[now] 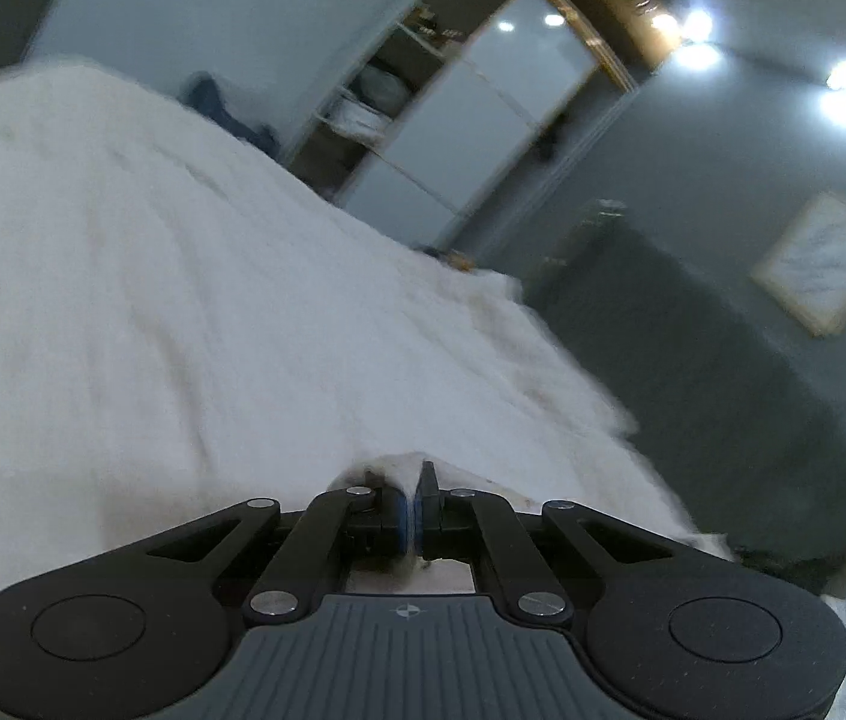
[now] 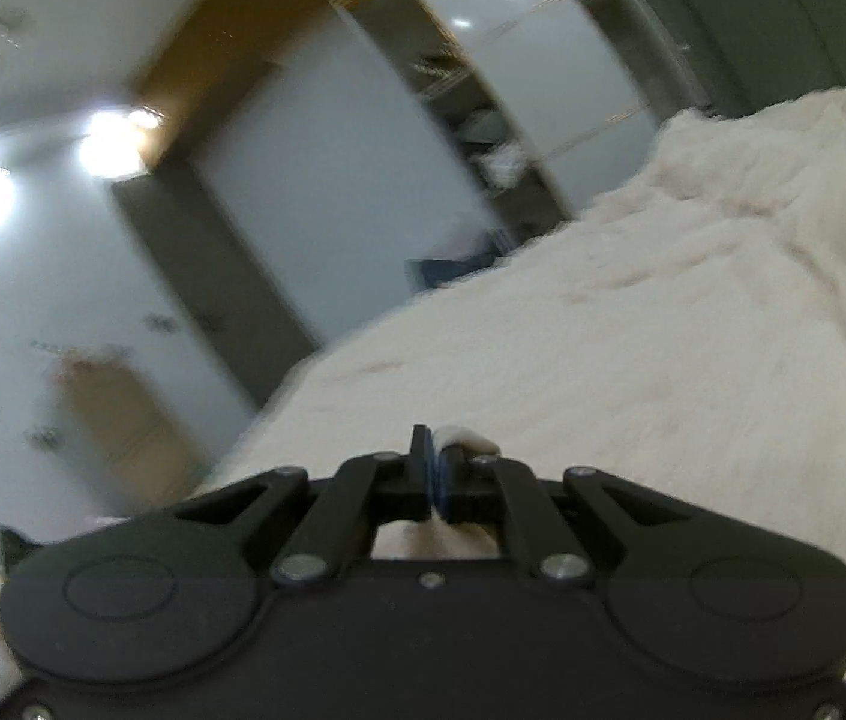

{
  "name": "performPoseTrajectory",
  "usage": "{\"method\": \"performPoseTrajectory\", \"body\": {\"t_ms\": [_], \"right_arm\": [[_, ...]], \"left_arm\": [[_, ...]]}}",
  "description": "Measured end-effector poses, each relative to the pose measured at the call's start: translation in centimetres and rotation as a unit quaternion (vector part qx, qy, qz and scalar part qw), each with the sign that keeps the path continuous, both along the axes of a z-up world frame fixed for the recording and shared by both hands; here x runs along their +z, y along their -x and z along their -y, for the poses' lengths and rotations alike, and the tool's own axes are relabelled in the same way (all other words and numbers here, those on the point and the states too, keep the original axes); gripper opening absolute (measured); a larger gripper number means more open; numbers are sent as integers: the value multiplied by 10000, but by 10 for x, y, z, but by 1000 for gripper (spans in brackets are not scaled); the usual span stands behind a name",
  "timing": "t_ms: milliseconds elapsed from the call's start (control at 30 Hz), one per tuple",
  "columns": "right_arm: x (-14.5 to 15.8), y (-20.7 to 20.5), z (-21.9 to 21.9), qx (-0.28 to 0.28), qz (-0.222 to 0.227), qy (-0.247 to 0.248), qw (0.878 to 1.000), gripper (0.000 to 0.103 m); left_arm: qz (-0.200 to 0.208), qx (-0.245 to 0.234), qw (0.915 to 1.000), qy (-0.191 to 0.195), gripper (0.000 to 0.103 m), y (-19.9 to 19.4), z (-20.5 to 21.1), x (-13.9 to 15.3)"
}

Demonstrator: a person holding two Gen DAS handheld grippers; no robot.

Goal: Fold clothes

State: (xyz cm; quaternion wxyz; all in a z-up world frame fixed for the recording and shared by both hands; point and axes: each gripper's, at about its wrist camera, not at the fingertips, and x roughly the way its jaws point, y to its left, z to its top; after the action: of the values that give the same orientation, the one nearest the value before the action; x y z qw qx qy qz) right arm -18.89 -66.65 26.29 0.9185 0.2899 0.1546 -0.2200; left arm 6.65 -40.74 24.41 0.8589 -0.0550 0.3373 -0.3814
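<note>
both claws, left claw (image 1: 413, 501) and right claw (image 2: 432, 468), clenched on fluffy white garment (image 1: 183, 300) edge, lifted.

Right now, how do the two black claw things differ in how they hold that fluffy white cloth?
The left gripper has the white fleece garment stretching away to its left; the right gripper has it to its right. Past the left one stands a dark bed frame; past the right, pale wardrobe doors. Both are pinched shut on an edge.

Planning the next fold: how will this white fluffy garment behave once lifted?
Probably floppy: the white fluffy garment spreads in soft wrinkles. Likely bulky yet light, given its fuzzy pile. Left gripper and right gripper both pinch its edge.
</note>
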Motion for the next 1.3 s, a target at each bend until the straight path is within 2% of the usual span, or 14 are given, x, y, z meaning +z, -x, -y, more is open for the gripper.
{"method": "performPoseTrajectory", "body": {"t_ms": [67,200,333,433,533,700,867,900,933,967,1033,1133,1200,1300], "right_arm": [[-23,-46,13,-347,-634,-117,9973,9],[-52,-76,-4,-467,-1251,33,9910,16],[-53,-36,-59,-159,-1138,86,9933,33],[-64,23,-106,-84,-951,-157,9953,37],[-92,62,-150,-76,-716,-863,9937,46],[-143,70,-149,-487,-502,-1854,9802,47],[-168,71,-132,-1116,118,-2610,9588,46],[-171,71,-127,-1250,287,-2747,9529,45],[-174,71,-123,-1383,456,-2882,9464,35],[-177,71,-119,-1514,625,-3015,9393,5],[-183,71,-110,-1775,960,-3275,9230,4],[-153,94,-113,-1955,1404,-2922,9256,3],[-144,109,-118,-2045,1353,-2780,9288,3],[-150,137,-127,-2289,938,-2796,9277,3]], "left_arm": [[31,412,9976,-562,57,-17,36,-15],[-589,586,9936,-761,55,-24,63,-60],[-973,671,9928,185,55,45,-10,-76],[-1485,959,9813,762,57,93,-59,-90],[-1846,1237,9711,876,58,120,-82,-116],[-2153,1392,9609,1044,58,134,-93,-144],[-2304,1979,9446,1245,56,108,-89,-172],[-2442,2118,9323,1623,54,103,-88,-179],[-2594,2236,9190,1954,45,98,-86,-185],[-2770,2283,9099,2080,3,96,-83,-189],[-2659,2405,9088,2132,3,99,-86,-183],[-2209,2523,8992,2812,3,126,-125,-147],[-1820,2576,9106,2670,3,151,-143,-129],[-1864,2664,9168,2320,3,176,-161,-136]]}}
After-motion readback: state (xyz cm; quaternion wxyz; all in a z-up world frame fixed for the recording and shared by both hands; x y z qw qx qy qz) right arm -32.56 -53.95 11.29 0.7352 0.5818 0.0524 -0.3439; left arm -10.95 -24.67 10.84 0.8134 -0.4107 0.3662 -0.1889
